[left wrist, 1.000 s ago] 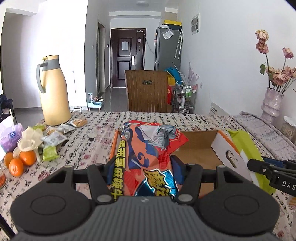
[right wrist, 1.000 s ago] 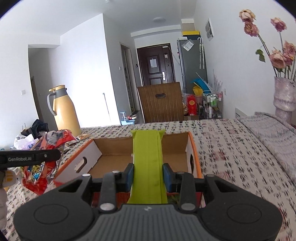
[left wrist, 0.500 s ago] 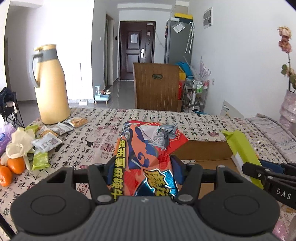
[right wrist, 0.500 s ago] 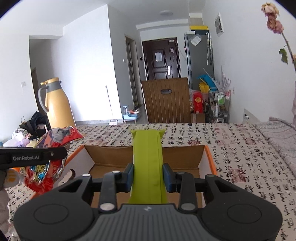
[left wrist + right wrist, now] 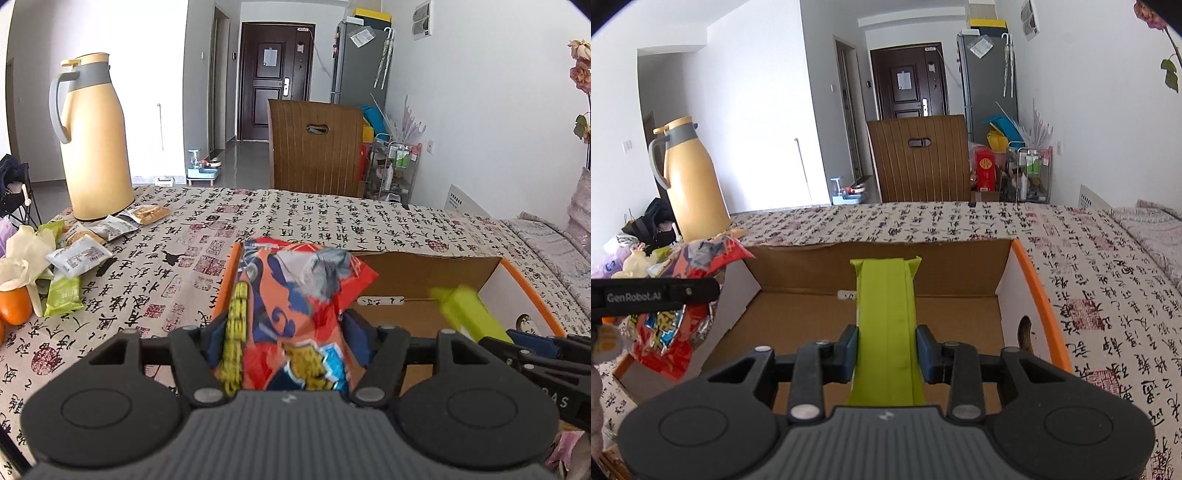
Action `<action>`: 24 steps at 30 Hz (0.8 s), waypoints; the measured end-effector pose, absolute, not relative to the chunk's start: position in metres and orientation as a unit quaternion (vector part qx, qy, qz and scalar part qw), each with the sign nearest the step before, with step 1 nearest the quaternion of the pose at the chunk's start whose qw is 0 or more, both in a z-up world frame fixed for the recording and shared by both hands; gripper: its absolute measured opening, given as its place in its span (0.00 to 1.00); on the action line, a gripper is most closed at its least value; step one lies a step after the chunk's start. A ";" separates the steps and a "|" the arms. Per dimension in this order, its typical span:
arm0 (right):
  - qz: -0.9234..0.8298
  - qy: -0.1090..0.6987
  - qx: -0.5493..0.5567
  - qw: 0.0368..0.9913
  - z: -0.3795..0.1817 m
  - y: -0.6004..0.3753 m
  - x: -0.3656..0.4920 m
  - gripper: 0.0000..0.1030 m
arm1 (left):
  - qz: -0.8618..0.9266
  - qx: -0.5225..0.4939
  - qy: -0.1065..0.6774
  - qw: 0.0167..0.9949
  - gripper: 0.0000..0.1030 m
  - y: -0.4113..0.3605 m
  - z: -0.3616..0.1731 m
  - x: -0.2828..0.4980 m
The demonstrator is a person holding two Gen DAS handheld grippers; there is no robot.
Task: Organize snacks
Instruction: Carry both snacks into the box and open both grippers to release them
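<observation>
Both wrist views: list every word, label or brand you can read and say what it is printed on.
"GenRobot.AI": on the left gripper finger, seen in the right wrist view.
"AS": end of a cut-off word on the right gripper, in the left wrist view.
Red snack bag: large printed characters, blurred, unreadable.
Tablecloth: calligraphy characters, too small to read.

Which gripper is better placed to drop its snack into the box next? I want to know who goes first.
Right, probably. The right gripper holds the green packet squarely over the box floor; the left gripper's chip bag straddles the box's left wall.
</observation>
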State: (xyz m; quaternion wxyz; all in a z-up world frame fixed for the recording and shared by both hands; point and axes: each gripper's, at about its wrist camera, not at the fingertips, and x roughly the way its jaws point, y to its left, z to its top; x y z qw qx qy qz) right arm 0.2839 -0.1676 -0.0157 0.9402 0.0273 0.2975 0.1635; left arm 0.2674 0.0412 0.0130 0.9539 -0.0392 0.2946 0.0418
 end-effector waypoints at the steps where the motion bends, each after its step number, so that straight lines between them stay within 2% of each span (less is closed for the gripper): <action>1: 0.163 0.297 0.028 0.940 -0.016 -0.168 0.284 0.32 | 0.043 -0.039 0.293 0.954 0.68 0.042 0.013 0.268; 4: 0.162 0.295 0.032 0.941 -0.015 -0.171 0.284 0.32 | 0.043 -0.040 0.290 0.955 0.74 0.042 0.014 0.266; 6: 0.159 0.292 0.034 0.943 -0.013 -0.173 0.283 0.32 | 0.046 -0.040 0.284 0.957 0.82 0.042 0.016 0.264; 7: 0.158 0.290 0.035 0.943 -0.012 -0.174 0.282 0.36 | 0.046 -0.041 0.281 0.958 0.83 0.042 0.018 0.263; 8: 0.156 0.288 0.036 0.944 -0.011 -0.175 0.281 0.41 | 0.046 -0.040 0.278 0.959 0.86 0.041 0.020 0.262; 10: 0.150 0.282 0.037 0.947 -0.008 -0.178 0.280 0.63 | 0.049 -0.040 0.270 0.961 0.97 0.041 0.024 0.259; 11: 0.148 0.278 0.037 0.948 -0.006 -0.179 0.279 0.67 | 0.053 -0.040 0.264 0.962 1.00 0.040 0.026 0.257; 13: 0.146 0.271 0.040 0.951 -0.001 -0.182 0.276 0.85 | 0.054 -0.039 0.258 0.964 1.00 0.040 0.031 0.253; 16: 0.140 0.260 0.038 0.955 0.007 -0.184 0.271 0.95 | 0.053 -0.041 0.251 0.966 1.00 0.040 0.039 0.248; 18: 0.137 0.254 0.037 0.957 0.012 -0.185 0.267 1.00 | 0.053 -0.038 0.244 0.968 1.00 0.039 0.044 0.242; 24: 0.133 0.242 0.032 0.961 0.026 -0.189 0.249 1.00 | 0.054 -0.032 0.230 0.971 1.00 0.035 0.058 0.222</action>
